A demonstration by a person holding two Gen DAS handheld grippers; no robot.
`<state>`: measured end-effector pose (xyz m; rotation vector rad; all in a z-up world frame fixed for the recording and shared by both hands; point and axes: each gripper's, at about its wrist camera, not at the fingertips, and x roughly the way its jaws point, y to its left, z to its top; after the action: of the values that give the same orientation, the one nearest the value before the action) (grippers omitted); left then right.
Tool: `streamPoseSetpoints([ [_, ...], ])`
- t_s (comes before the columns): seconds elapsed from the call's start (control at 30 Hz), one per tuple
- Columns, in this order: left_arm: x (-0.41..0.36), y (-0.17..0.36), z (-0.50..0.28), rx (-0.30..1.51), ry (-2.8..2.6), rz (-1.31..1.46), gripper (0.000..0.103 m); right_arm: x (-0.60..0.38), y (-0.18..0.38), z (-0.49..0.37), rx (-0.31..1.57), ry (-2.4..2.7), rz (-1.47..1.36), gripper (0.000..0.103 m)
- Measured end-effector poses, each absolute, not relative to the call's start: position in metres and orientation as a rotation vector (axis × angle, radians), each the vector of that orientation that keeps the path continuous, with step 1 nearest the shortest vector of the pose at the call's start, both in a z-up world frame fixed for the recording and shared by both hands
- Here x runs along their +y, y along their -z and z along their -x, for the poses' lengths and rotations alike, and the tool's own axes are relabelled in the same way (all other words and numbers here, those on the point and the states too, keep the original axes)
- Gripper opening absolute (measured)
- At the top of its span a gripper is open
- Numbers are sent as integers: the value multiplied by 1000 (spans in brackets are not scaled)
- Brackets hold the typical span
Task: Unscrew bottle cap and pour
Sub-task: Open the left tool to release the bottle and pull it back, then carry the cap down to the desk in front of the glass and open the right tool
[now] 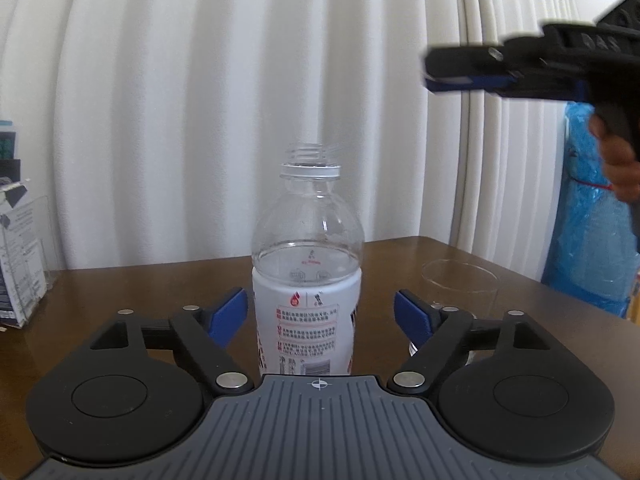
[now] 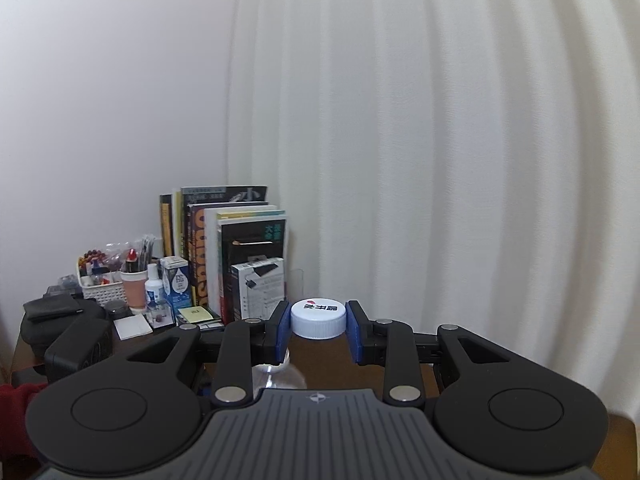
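Observation:
A clear plastic bottle (image 1: 307, 264) with a white label stands upright on the brown table (image 1: 140, 300), its neck uncapped. My left gripper (image 1: 319, 312) is open, its blue pads on either side of the bottle's body without touching it. My right gripper (image 2: 319, 330) is shut on the white bottle cap (image 2: 318, 319) and holds it in the air above the table. The right gripper also shows in the left wrist view (image 1: 432, 74), raised up and to the right of the bottle. A clear glass (image 1: 460, 292) stands on the table to the right of the bottle.
Books (image 2: 236, 248), a white box (image 2: 258, 288), a small basket of items (image 2: 102, 280) and a black bag (image 2: 60, 328) crowd the table's far left. A white curtain (image 1: 240, 100) hangs behind. A blue plastic bag (image 1: 592, 232) stands beyond the table's right edge.

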<state>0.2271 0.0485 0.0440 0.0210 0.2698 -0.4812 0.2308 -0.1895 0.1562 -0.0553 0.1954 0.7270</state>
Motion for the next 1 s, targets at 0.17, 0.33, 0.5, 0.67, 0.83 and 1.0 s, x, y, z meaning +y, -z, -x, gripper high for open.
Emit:
streamPoseSetpoints([
  [0.17, 50, -48, -200, 251, 461, -33, 92, -206, -124, -194, 259, -615, 25, 32],
  [0.33, 51, -46, -171, 256, 441, -24, 97, -219, -87, -170, 340, -529, 2, 32],
  [0.5, 48, -43, -146, 261, 426, -20, 101, -224, -49, -156, 432, -440, 20, 32],
  [0.67, 44, -45, -125, 252, 418, -23, 101, -220, -30, -153, 471, -370, 38, 32],
  [0.83, 43, -47, -113, 246, 422, -23, 102, -214, -17, -155, 517, -320, 77, 32],
  [1.0, 45, -46, -105, 249, 421, -17, 102, -206, -9, -159, 561, -295, 121, 32],
])
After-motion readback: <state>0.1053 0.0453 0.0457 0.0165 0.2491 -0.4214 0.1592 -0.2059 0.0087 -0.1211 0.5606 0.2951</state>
